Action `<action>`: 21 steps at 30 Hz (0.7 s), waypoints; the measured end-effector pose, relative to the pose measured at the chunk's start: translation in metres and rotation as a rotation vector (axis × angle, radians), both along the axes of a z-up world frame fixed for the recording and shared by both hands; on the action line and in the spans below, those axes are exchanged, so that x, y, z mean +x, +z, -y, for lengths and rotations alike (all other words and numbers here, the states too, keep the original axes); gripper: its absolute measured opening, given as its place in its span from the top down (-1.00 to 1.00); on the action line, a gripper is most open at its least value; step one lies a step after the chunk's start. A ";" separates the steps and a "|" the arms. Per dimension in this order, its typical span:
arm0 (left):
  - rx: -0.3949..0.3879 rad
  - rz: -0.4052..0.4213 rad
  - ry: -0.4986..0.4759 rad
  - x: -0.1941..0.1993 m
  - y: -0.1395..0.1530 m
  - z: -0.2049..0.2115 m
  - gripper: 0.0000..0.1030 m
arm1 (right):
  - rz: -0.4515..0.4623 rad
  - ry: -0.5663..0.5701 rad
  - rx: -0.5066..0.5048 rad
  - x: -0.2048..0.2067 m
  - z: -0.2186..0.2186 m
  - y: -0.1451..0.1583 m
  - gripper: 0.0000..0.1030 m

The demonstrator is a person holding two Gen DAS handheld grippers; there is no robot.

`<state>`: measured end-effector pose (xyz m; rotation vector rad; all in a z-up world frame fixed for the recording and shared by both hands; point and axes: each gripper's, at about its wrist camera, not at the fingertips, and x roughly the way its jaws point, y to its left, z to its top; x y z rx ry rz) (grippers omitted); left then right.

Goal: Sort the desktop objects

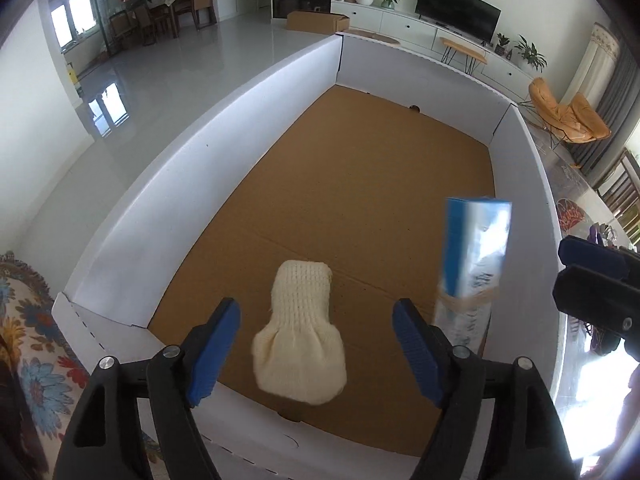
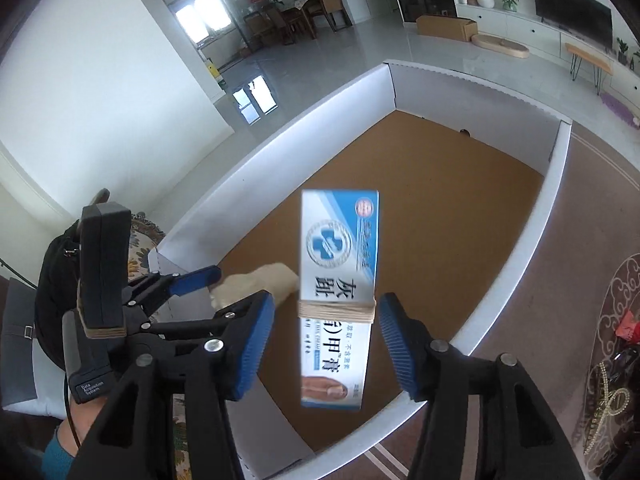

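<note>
A cream knitted pouch [image 1: 299, 334] is in the air between the open jaws of my left gripper [image 1: 317, 344], over the near end of a big white-walled box [image 1: 168, 184] with a brown cardboard floor. A blue and white medicine carton [image 2: 338, 296], bound with a tan band, is in the air between the open jaws of my right gripper [image 2: 326, 344], over the same box [image 2: 304, 132]. Neither object touches the fingers. The carton [image 1: 472, 264] also shows at the right in the left wrist view, and the pouch [image 2: 256, 286] behind the carton in the right wrist view.
The box floor beyond the two objects is bare cardboard. A flowered cloth [image 1: 28, 320] lies left of the box. A patterned table top [image 2: 592, 280] with small items lies to its right. My left gripper [image 2: 192, 280] shows in the right wrist view.
</note>
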<state>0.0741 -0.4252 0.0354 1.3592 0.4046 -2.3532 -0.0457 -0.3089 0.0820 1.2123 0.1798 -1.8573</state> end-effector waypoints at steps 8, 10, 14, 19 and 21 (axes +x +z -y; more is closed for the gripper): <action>0.012 -0.243 -0.185 0.013 0.058 -0.099 -0.52 | -0.290 -0.109 -0.048 0.026 -0.114 0.017 -0.76; 0.037 -0.294 -0.309 0.015 0.068 -0.148 -0.63 | -0.357 -0.170 -0.018 0.032 -0.164 0.005 -0.89; 0.051 -0.350 -0.500 0.021 0.058 -0.238 -1.00 | -0.371 -0.382 0.103 0.055 -0.283 -0.044 -0.90; 0.037 -0.175 -0.561 -0.031 -0.023 -0.314 -1.00 | -0.298 -0.532 0.363 0.046 -0.387 -0.101 -0.90; 0.041 -0.125 -0.572 -0.055 -0.049 -0.327 -1.00 | -0.262 -0.563 0.385 0.042 -0.415 -0.110 -0.92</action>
